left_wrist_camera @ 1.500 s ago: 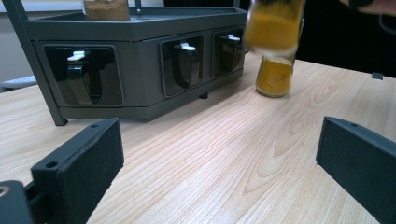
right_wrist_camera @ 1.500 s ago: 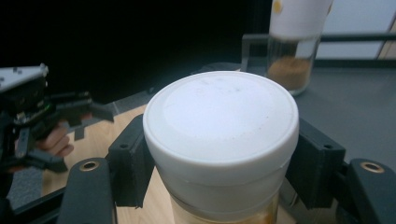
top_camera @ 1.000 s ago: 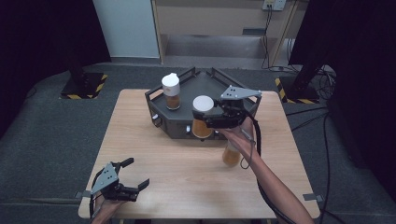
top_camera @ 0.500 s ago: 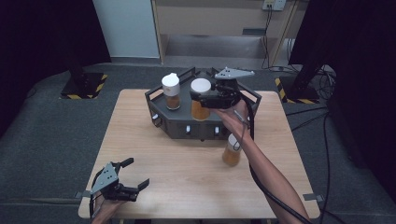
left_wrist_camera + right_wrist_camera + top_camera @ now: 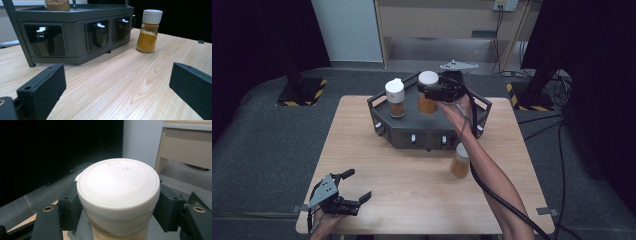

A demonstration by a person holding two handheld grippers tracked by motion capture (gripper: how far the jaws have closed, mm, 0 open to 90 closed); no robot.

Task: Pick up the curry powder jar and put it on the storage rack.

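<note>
The right gripper (image 5: 432,92) is pinching a white-capped jar (image 5: 428,93) over the rack (image 5: 412,131) at upper centre; the left gripper (image 5: 354,187) is sitting spread wide at lower left.

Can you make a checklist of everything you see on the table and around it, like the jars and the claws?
Surface: wooden table, bare in front.
Job's things: grey rack at the back; capped spice jar standing on it; second jar held over the rack; third jar on the table before it.
Clutter: nothing seen.
Grippers: right claw shut on the second jar's cap; left claw open, low at the near edge.
Cables: black cable along the right forearm.
Surroundings: grey carpet, dark curtains, stand bases with striped tape.
</note>
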